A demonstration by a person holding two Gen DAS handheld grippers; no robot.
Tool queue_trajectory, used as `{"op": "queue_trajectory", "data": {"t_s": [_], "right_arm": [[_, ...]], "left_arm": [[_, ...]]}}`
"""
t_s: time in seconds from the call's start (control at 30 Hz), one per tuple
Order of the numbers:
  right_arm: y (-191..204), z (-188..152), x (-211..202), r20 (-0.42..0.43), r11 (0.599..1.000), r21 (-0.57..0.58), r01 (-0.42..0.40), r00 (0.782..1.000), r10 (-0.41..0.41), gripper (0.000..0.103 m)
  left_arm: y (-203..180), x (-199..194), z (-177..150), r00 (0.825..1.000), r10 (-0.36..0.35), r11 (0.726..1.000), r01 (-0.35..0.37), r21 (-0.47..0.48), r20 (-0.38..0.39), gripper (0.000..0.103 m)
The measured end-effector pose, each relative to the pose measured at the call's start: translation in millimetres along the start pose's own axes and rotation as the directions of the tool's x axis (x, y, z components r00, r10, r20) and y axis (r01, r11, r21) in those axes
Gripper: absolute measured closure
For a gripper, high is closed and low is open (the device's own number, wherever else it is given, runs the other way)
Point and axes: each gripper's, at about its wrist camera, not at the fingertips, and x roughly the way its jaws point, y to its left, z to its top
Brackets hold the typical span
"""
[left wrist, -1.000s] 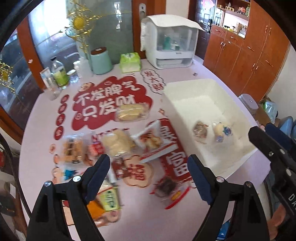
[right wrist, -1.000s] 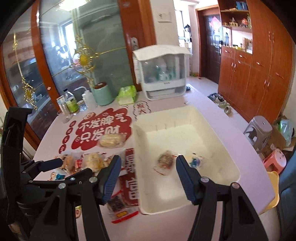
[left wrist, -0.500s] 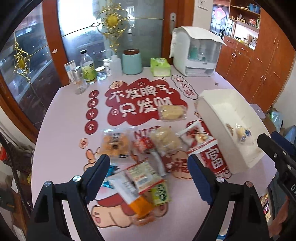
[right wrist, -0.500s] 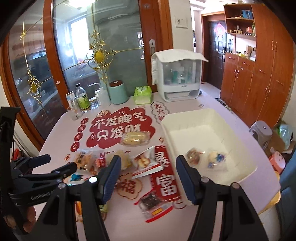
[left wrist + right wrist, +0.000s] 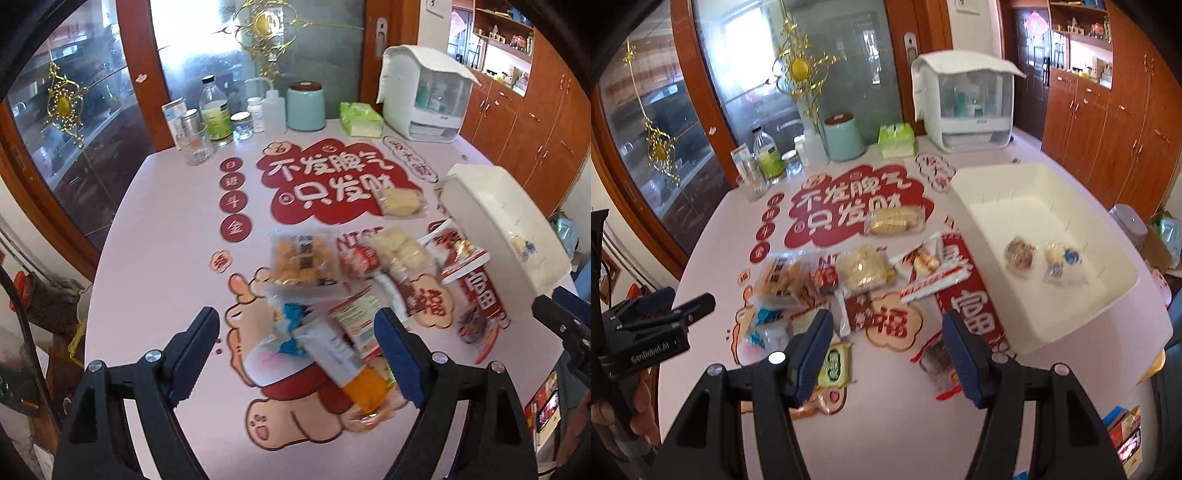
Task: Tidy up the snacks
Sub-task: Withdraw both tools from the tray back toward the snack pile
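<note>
Hovering with both sets of jaws spread and empty, we hold the left gripper [image 5: 297,350] over the near end of the snack pile [image 5: 354,280] and the right gripper [image 5: 886,347] above the red "fu" sticker [image 5: 892,325], between a green packet [image 5: 834,363] and a dark packet [image 5: 938,362]. Beyond the jaws, about ten wrapped snacks lie overlapping on the pink table [image 5: 166,236]; two more already sit in the white bin [image 5: 1100,295] at the right. We judge the sorting barely begun. The risk lies in the overlap: closing on one wrapper could pinch its neighbour too, or drag the stack toward the table's near edge. Slick film could also slip from the pads during the carry to the bin. Bottles and a teal canister [image 5: 306,107] stand well apart at the far edge.
</note>
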Motion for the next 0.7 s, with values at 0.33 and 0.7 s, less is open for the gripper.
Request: {"op": "queue_trajectory", "data": {"t_s": [0.33, 0.7], "right_arm": [[-8.4, -22.0, 28.7, -0.121, 0.999, -0.01, -0.05, 0.992, 0.048, 0.041], [-49.3, -28.5, 66.7, -0.185, 0.999, 0.001, -0.046, 0.982, 0.045, 0.041]], "left_arm": [[17.4, 35.2, -20.7, 0.994, -0.007, 0.999, 0.001, -0.053, -0.112, 0.018], [-15.1, 110.2, -53.0, 0.938, -0.08, 0.993, 0.044, -0.112, -0.336, 0.018]]}}
